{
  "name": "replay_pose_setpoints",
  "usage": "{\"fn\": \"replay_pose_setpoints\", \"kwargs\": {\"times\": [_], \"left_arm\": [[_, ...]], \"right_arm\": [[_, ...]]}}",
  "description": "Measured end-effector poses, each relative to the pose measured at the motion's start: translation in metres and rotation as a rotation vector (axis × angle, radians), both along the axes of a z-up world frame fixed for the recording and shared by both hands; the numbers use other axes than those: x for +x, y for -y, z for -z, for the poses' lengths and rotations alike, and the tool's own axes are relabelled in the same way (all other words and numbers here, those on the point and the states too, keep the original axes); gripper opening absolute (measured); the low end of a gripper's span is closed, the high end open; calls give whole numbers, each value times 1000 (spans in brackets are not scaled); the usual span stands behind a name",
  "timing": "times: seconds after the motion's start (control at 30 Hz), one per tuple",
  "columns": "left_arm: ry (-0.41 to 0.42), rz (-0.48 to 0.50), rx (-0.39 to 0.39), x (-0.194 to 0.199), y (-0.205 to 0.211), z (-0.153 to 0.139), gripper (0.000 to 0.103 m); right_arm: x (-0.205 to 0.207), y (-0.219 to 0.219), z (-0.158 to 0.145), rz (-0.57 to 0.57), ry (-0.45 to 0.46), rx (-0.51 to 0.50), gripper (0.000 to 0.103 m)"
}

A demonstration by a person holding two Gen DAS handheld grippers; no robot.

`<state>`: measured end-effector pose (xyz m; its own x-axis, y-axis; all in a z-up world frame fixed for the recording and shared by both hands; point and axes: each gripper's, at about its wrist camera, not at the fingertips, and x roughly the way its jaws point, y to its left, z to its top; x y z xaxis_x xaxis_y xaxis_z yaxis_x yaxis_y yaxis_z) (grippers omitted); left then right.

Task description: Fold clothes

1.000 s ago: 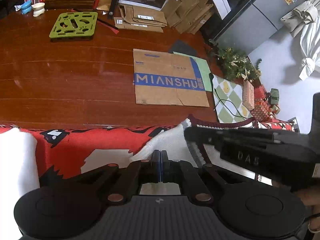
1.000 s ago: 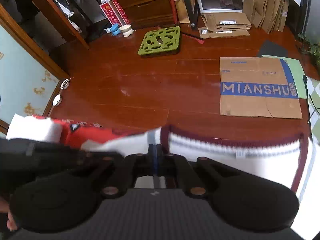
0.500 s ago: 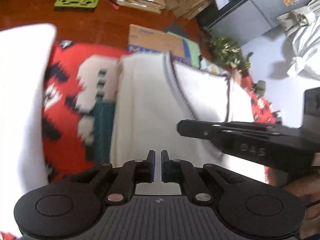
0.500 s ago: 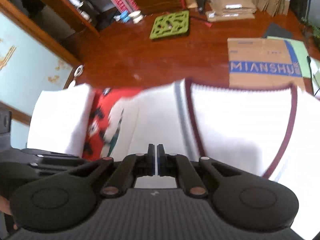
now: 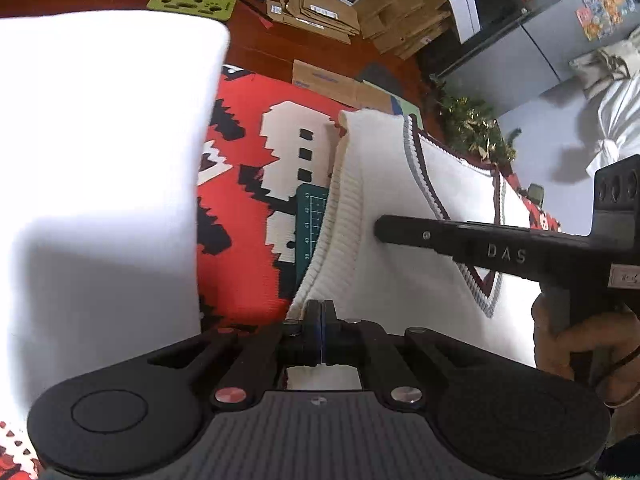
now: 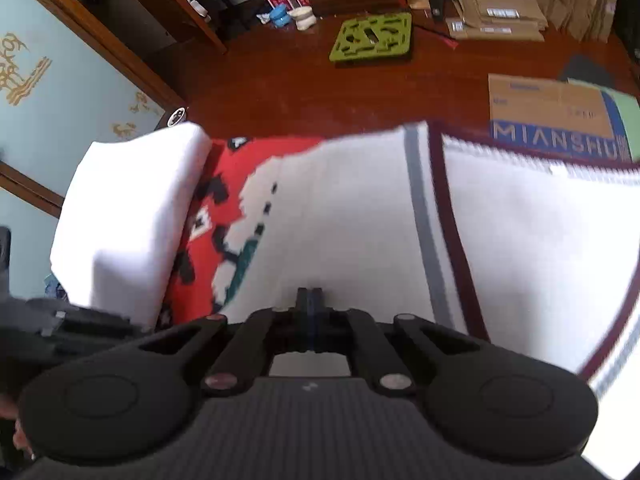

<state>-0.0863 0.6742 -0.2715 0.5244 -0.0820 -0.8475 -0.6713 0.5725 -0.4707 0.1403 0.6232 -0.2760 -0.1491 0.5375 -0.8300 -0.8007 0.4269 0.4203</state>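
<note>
Looking along my left gripper point(image 5: 321, 322), I see its fingers pressed together on the ribbed edge of the white sweater point(image 5: 384, 240), which lies on the red patterned cloth point(image 5: 244, 248). My right gripper point(image 6: 309, 312) is likewise closed, pinching the sweater's fabric beside the folded white garment point(image 6: 128, 216).
</note>
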Motion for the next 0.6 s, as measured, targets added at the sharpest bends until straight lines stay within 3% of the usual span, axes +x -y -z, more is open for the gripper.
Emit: {"fn": "replay_pose_setpoints", "kwargs": {"times": [0.27, 0.6], "left_arm": [[-70, -19, 26, 7, 11, -29, 3], [-48, 152, 12, 73, 80, -24, 6]], "right_arm": [[-7, 14, -20, 2, 38, -81, 9], [20, 112, -38, 143, 98, -184, 9]]}}
